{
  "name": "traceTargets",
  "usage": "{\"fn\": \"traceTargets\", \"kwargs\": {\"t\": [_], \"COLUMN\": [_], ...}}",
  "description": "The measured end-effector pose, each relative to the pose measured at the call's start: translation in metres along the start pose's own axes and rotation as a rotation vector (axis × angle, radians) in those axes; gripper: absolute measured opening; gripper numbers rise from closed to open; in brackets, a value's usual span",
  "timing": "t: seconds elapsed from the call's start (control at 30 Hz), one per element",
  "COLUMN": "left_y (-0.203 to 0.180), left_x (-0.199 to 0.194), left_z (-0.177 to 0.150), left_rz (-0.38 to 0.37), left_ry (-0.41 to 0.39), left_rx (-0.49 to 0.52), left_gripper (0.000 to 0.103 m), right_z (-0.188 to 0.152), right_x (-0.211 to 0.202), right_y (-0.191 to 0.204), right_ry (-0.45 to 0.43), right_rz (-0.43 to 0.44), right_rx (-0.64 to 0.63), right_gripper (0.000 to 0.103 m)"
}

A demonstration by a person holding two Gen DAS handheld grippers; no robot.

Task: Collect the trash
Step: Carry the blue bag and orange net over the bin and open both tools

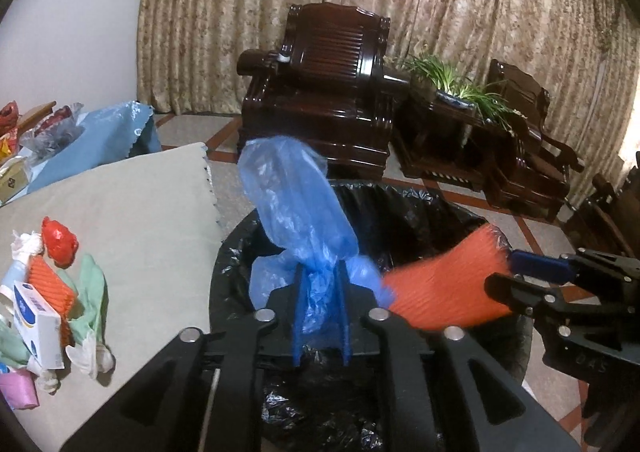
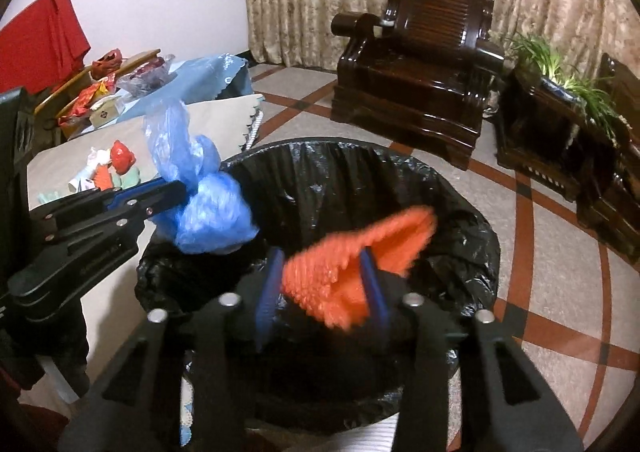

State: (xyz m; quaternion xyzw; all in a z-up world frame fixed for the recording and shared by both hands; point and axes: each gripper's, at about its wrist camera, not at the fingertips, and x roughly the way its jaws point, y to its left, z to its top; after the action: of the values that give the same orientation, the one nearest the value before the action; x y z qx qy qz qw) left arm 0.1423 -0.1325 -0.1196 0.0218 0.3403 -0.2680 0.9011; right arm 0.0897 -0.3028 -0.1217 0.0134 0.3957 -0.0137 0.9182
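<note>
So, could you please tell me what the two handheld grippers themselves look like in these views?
Both the left gripper and the right gripper have matte black angular plastic bodies with triangular cutouts, round silver bolt heads at the pivots, and flat blue fingers. No cables, hands or sleeves are visible.

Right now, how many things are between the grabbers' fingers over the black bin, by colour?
Blue: 1, the plastic bag in the left gripper.
Orange: 1, the ribbed piece between the fingers of the right gripper.
Total: 2
</note>
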Motion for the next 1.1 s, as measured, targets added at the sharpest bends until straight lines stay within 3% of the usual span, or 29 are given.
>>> {"fn": "traceTargets", "kwargs": {"t": [0.07,0.27,0.43,0.5,0.6,0.77,1.1], "left_y": [-0.001,0.003,0.022,0.036,0.055,0.091,0.17], "left_x": [0.001,-0.003,-0.024,-0.036,-0.058,-0.091,-0.145], "left_z": [0.0,0.0,-0.005,-0.008,-0.014,-0.027,-0.071], "left_rz": [-0.001,0.012,0.063,0.095,0.158,0.257,0.469], "left_ry": [-0.002,-0.008,-0.039,-0.051,-0.076,-0.096,-0.086], "left_rx": [-0.003,-0.01,-0.037,-0.053,-0.077,-0.107,-0.191], "left_gripper": [0.038,0.056,0.074,0.087,0.095,0.097,0.095], "right_z": [0.0,0.003,0.007,0.009,0.014,0.024,0.036], "right_x": [-0.001,-0.007,-0.015,-0.019,-0.022,-0.019,0.004], "right_y": [-0.001,0.001,0.004,0.008,0.017,0.049,0.148], "right_ry": [0.001,-0.015,-0.06,-0.089,-0.121,-0.157,-0.158], "right_rz": [-0.009,-0.011,-0.026,-0.02,0.03,0.105,0.252], "right_rx": [0.003,0.007,0.004,0.009,0.039,0.035,-0.115], "right_gripper": [0.047,0.054,0.089,0.093,0.097,0.098,0.097]}}
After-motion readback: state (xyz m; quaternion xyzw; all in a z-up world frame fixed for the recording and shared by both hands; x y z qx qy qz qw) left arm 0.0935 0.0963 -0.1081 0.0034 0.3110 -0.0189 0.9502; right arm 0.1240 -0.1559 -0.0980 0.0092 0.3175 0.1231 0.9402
